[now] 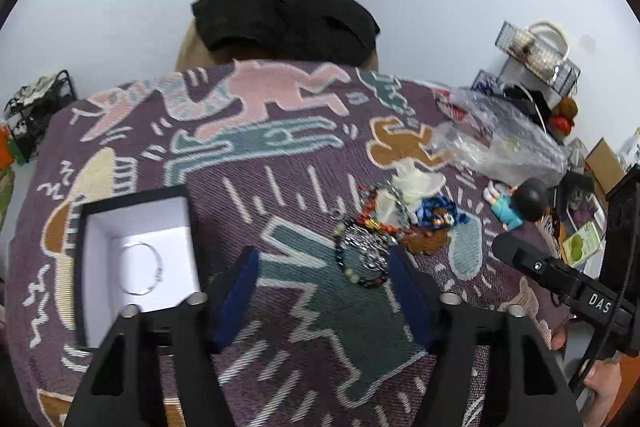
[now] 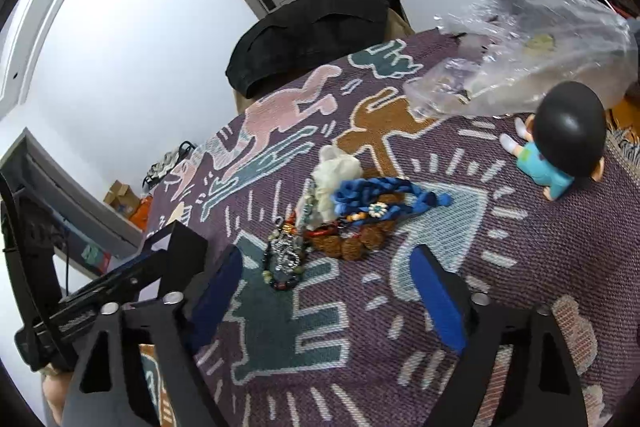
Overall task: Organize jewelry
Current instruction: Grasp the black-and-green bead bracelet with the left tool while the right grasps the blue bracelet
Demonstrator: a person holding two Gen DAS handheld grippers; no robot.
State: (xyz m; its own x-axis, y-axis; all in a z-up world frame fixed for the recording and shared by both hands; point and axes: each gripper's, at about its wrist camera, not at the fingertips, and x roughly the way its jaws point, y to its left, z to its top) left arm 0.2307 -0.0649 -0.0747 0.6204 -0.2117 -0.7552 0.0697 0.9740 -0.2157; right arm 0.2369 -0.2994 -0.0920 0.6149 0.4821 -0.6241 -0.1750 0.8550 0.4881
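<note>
I am holding my left tongs (image 1: 324, 291) and my right tongs (image 2: 328, 295) wide apart with nothing between them, over the worktop with the purple patterned cloth (image 1: 280, 187). The tangled pile of bead bracelets and chains (image 1: 380, 227) is lying in the middle of the cloth, just in front of both tongs. A thin silver bangle (image 1: 142, 268) is lying inside the open white box with black edges (image 1: 104, 223), off to the left of the pile.

- "DAS" in white capital letters stands on the black body of the right hand-held gripper (image 1: 516, 259), seen at the right edge of the left wrist view.
- Small packages at the far right of that view carry print too small and blurred to read.
- The right wrist view shows no readable text.
</note>
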